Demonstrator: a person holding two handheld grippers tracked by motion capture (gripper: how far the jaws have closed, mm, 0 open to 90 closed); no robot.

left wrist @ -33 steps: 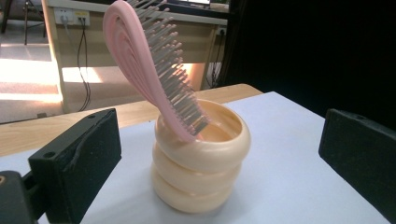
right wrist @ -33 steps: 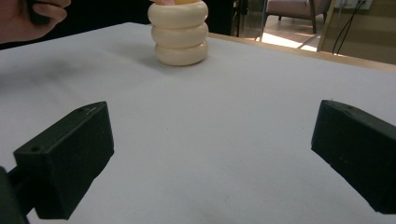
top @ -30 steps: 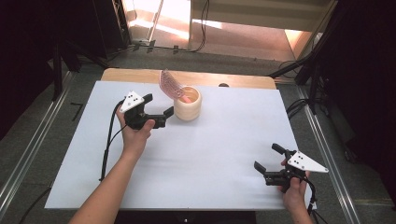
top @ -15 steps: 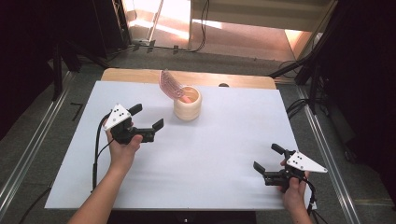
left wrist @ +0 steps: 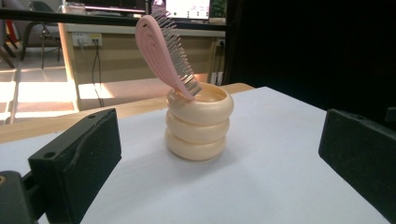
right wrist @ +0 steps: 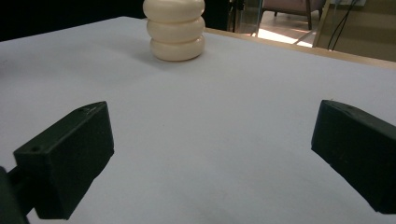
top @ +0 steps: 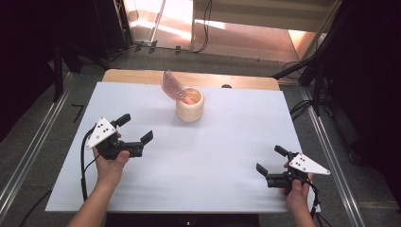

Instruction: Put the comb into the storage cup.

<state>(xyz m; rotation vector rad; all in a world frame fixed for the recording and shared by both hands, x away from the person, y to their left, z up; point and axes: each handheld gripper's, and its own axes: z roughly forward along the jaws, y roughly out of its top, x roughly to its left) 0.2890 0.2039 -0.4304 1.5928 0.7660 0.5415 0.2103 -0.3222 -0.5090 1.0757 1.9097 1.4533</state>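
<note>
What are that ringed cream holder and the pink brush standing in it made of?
The holder looks like glazed ceramic or glossy plastic: smooth cream rings with soft highlights; the pictures leave it open. The hairbrush looks like moulded pink plastic, matte with fine ridges on its back, with thin grey bristles, perhaps plastic or metal pins.

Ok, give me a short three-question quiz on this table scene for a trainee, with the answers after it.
1. True or false: the pink hairbrush lies flat on the white table.
2. Which gripper is nearer the cream holder: A left gripper, B right gripper?
3. Fill in: the jaws of both grippers are ____.

Key:
1. False: it stands handle-down in the holder, leaning over the rim.
2. A.
3. Open, with nothing between them.
</note>
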